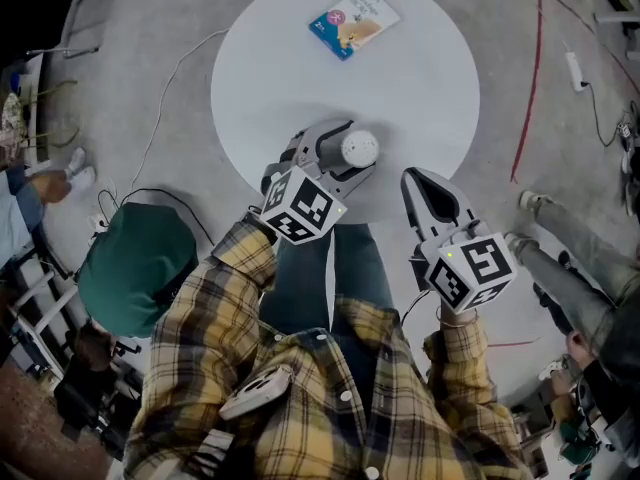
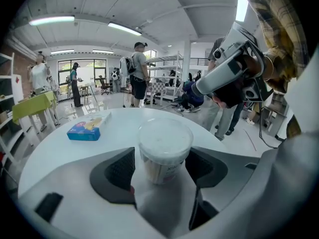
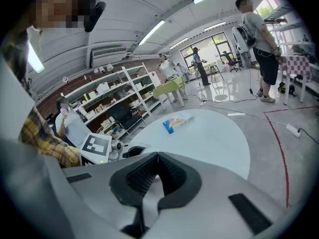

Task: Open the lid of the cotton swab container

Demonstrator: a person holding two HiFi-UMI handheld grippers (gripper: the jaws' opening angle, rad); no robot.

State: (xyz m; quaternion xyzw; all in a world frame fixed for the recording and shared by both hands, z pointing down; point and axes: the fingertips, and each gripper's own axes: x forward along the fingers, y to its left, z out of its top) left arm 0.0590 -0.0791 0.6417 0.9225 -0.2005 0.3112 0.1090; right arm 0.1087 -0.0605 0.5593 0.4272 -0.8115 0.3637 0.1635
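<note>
A: Well, your left hand-held gripper [image 1: 343,154] has its jaws spread wide around the clear round plastic cotton swab container [image 1: 360,149], with one black pad on each side of it. In the left gripper view the pads stand beside its wall rather than pressing on it, so you're not squeezing it.

B: Agreed. The container stands upright on the round white worktop [image 1: 420,78], close to the rim at 6 o'clock in your head view. Its frosted white lid [image 2: 165,138] sits flat on top, closed.

A: And your right hand-held gripper [image 1: 424,190]?

B: Its jaws are pressed together with nothing between them. The right gripper view shows your two ribbed pads meeting. It hangs at about 4 o'clock from the container, near it but apart, with its tip over the worktop's rim around 5 o'clock.

A: Both of your grippers tilt down towards the worktop. Your left one comes in from about 7 o'clock of the container, with its marker cube on the side nearest your chest.

B: Also on the worktop, a flat blue rectangular packet [image 1: 353,21] with a pale printed face lies up at 12 o'clock. It's well apart from the container and from both of your grippers.

A: Off the worktop at 3 o'clock, a red line [image 1: 530,88] runs along the grey floor [image 1: 180,28].
</note>
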